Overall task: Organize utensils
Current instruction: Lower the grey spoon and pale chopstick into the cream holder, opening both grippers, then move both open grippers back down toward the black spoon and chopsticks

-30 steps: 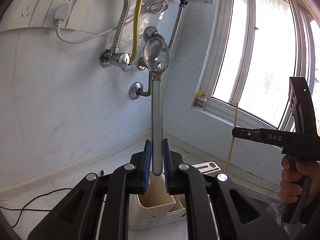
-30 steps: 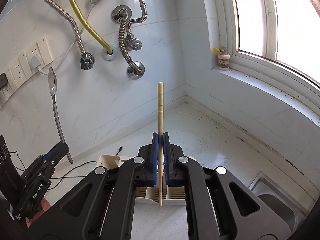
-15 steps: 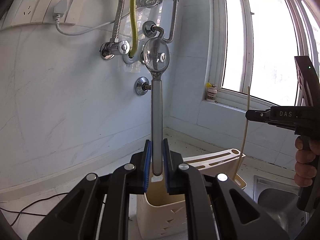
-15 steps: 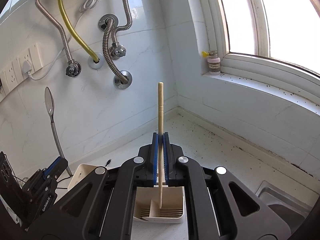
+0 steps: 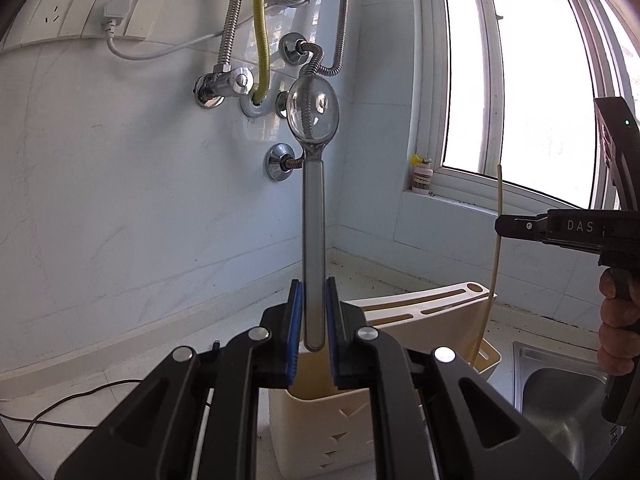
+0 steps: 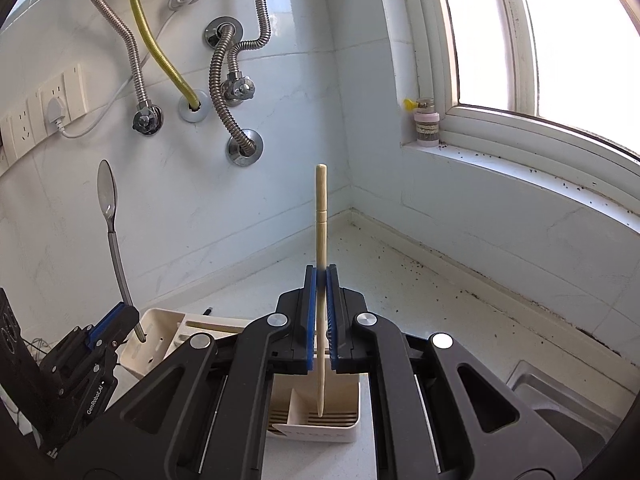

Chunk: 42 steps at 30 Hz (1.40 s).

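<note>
- While gripped upright by its handle, spoon (image 5: 314, 216) sits between closed left gripper (image 5: 314, 316) pads, above cream utensil holder (image 5: 320, 432).
- Right gripper (image 6: 320, 312) clamped on upright chopstick (image 6: 320, 240); tip hangs over holder's slotted compartment.
- Sink (image 5: 560, 392) just right.

Both cams sit right behind their own fingers, looking forward and a bit down into the same tiled corner. The left one catches the right gripper (image 5: 500, 226) off past its right finger. Both share the holder (image 6: 316, 420) just under the fingertips, the pipes (image 5: 228, 40) and the window (image 6: 560, 40).
</note>
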{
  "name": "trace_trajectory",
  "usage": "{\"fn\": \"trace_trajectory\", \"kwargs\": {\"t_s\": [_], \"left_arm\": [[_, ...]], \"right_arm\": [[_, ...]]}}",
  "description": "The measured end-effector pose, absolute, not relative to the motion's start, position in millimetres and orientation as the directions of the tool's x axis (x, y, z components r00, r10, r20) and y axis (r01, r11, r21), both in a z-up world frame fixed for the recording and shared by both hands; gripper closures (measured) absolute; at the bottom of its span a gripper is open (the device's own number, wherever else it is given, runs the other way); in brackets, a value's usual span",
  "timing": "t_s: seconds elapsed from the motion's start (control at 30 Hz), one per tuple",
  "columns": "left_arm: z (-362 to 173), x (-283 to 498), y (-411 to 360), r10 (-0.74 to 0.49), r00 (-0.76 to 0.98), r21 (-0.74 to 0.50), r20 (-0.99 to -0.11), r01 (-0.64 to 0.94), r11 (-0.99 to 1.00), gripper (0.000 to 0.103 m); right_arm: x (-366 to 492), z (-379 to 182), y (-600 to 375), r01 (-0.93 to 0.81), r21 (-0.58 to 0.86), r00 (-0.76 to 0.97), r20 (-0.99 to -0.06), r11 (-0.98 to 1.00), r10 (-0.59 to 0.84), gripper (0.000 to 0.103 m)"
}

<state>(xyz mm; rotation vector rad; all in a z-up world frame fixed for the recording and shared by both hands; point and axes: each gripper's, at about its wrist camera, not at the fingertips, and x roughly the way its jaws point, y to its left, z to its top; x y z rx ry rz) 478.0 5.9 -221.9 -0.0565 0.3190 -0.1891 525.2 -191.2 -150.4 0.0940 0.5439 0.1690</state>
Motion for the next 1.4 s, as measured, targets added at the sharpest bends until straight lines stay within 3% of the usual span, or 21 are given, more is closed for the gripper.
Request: {"fn": "trace_trajectory", "kwargs": {"t_s": [0.07, 0.1, 0.13, 0.2, 0.3, 0.9, 1.4], "left_arm": [[-223.0, 475.6, 3.6, -0.184, 0.934, -0.069, -0.306, 0.171, 0.983, 0.084], [-222.6, 472.3, 3.1, -0.163, 0.942, -0.058, -0.292, 0.153, 0.987, 0.063], [-221.6, 468.2, 3.4, -0.145, 0.951, -0.053, -0.272, 0.136, 0.989, 0.048], [-218.8, 463.0, 4.4, -0.139, 0.957, -0.047, -0.253, 0.132, 0.99, 0.044], [-215.7, 462.5, 4.7, -0.14, 0.956, -0.041, -0.257, 0.134, 0.99, 0.044], [-166.3, 430.3, 12.0, -0.102, 0.974, 0.007, -0.205, 0.105, 0.994, 0.037], [-125.3, 363.7, 64.7, 0.034, 0.977, 0.041, -0.21, -0.026, 0.999, 0.018]], "right_arm": [[525.4, -151.9, -191.0, -0.144, 0.132, 0.836, -0.514, 0.981, 0.192, 0.098], [523.0, -151.5, -192.4, -0.142, 0.144, 0.841, -0.505, 0.979, 0.196, 0.095], [520.8, -150.7, -194.5, -0.138, 0.159, 0.847, -0.493, 0.978, 0.199, 0.072], [513.9, -148.6, -201.3, -0.111, 0.182, 0.87, -0.457, 0.977, 0.184, 0.041], [514.6, -147.2, -206.4, -0.118, 0.206, 0.866, -0.457, 0.971, 0.202, 0.047], [497.2, -108.2, -212.5, -0.155, 0.252, 0.891, -0.382, 0.955, 0.245, 0.047], [446.9, -85.1, -186.6, -0.224, 0.254, 0.883, -0.355, 0.941, 0.306, 0.047]]}}
